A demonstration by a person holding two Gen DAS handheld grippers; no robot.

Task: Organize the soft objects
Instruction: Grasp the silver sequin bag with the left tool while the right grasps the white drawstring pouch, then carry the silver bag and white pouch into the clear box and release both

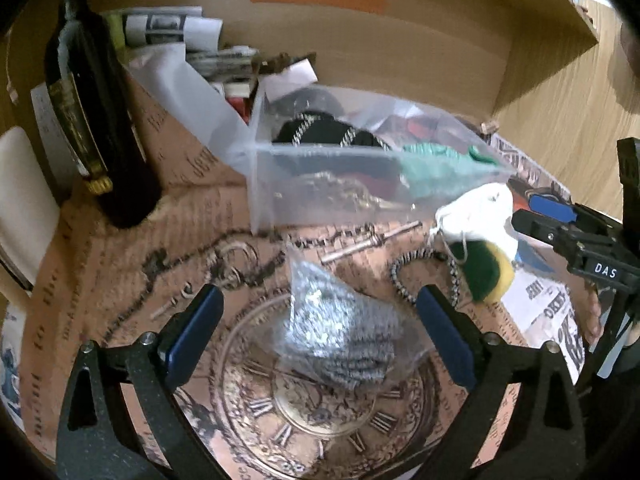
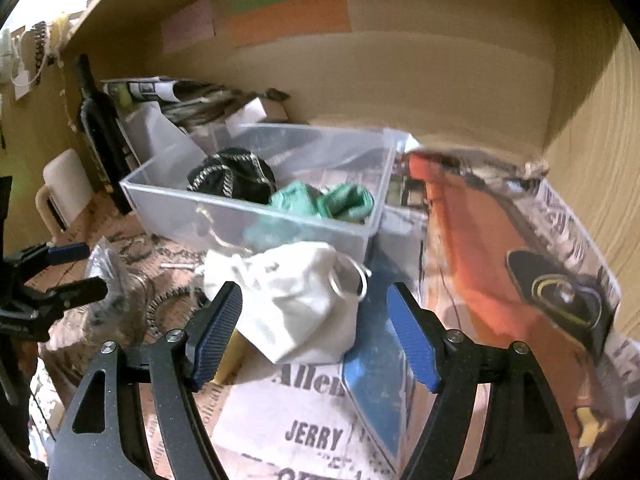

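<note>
A clear plastic bin (image 1: 320, 184) (image 2: 256, 216) holds a black knitted item (image 2: 232, 178) and a green cloth (image 2: 324, 202). My left gripper (image 1: 320, 320) is open around a grey scouring pad in a clear bag (image 1: 340, 332), which lies on the printed table cover. My right gripper (image 2: 316, 332) is open around a white cloth pouch (image 2: 292, 296) with a metal ring (image 2: 348, 280). In the left wrist view the white pouch (image 1: 476, 212) rests over a green and yellow sponge (image 1: 488, 272). The right gripper also shows in the left wrist view (image 1: 544, 224).
A dark wine bottle (image 1: 96, 120) stands left of the bin. Rolled newspapers (image 1: 168, 28) and clutter lie behind it. A beaded chain (image 1: 404, 276) lies on the table cover. A wooden wall (image 2: 400, 72) closes the back and right. A blue card (image 2: 376, 368) lies under the pouch.
</note>
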